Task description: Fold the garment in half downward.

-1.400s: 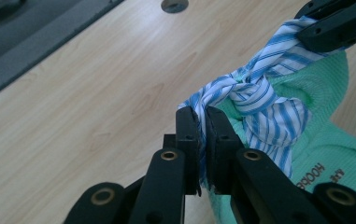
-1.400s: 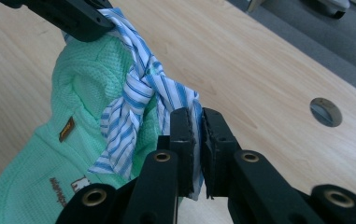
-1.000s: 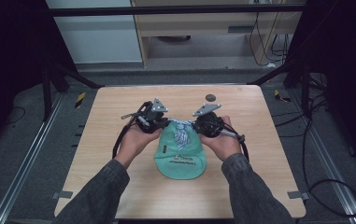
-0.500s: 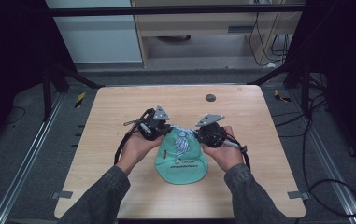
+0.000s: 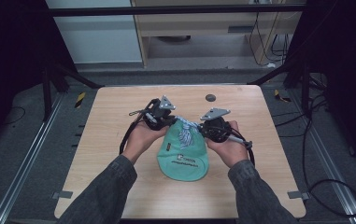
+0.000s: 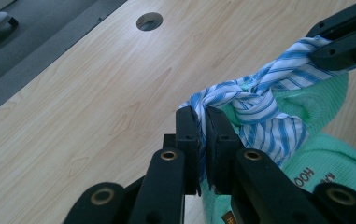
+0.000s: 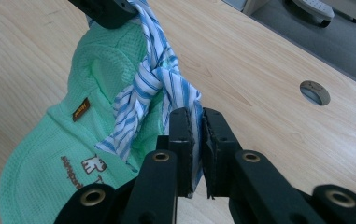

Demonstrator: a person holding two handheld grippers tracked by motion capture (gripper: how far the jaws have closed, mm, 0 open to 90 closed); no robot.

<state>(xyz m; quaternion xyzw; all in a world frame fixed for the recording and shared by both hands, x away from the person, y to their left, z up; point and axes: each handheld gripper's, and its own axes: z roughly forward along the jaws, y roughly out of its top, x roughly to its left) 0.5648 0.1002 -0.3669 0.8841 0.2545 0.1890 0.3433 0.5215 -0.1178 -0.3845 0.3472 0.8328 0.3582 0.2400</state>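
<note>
A mint-green mesh cap lies mid-table. A blue-and-white striped cloth is knotted at its far end. My left gripper is shut on the cloth's left tail; in the left gripper view its jaws pinch the striped cloth beside the green mesh. My right gripper is shut on the right tail; in the right gripper view its jaws clamp the striped cloth over the cap. The cloth is stretched between the two grippers.
The wooden table has a round cable hole near its far edge. Metal frame rails run along both sides. A cabinet stands behind the table, and cables lie on the floor to the right.
The right gripper has come slightly toward the near edge, and the cap has shifted a little with it. Both grips on the striped cloth are unchanged.
</note>
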